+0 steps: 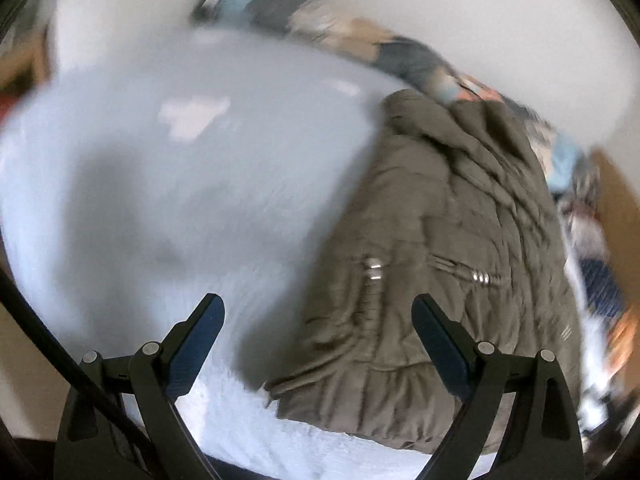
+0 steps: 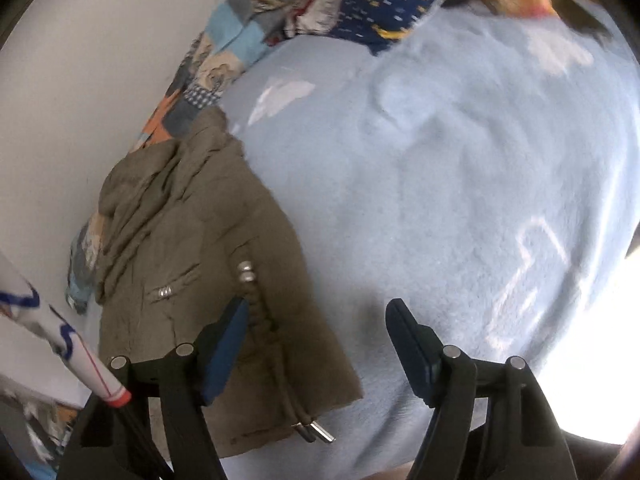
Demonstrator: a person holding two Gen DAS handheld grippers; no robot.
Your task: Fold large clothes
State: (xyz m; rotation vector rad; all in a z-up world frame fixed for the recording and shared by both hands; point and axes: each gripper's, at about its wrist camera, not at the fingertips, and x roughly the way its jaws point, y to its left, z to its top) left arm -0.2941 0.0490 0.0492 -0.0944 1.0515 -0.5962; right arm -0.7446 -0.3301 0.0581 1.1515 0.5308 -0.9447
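We note a pale blue fleece blanket [image 2: 460, 200] with white patches; a patchwork quilt [image 2: 240, 36] bunches against the white wall [image 2: 80, 80].

1. Pale blue fleece blanket [image 2: 460, 208] covers the surface, with white printed shapes on it (blurred in the left wrist view).
2. Plain white wall [image 2: 80, 80] runs behind.
3. Patchwork quilt [image 2: 240, 40] is bunched along the wall edge; navy patterned fabric [image 2: 380, 4] lies just beside it.
4. Strong glare at lower right of the right wrist view, source not visible.
5. Wooden panel [image 1: 620, 216] at the right edge.
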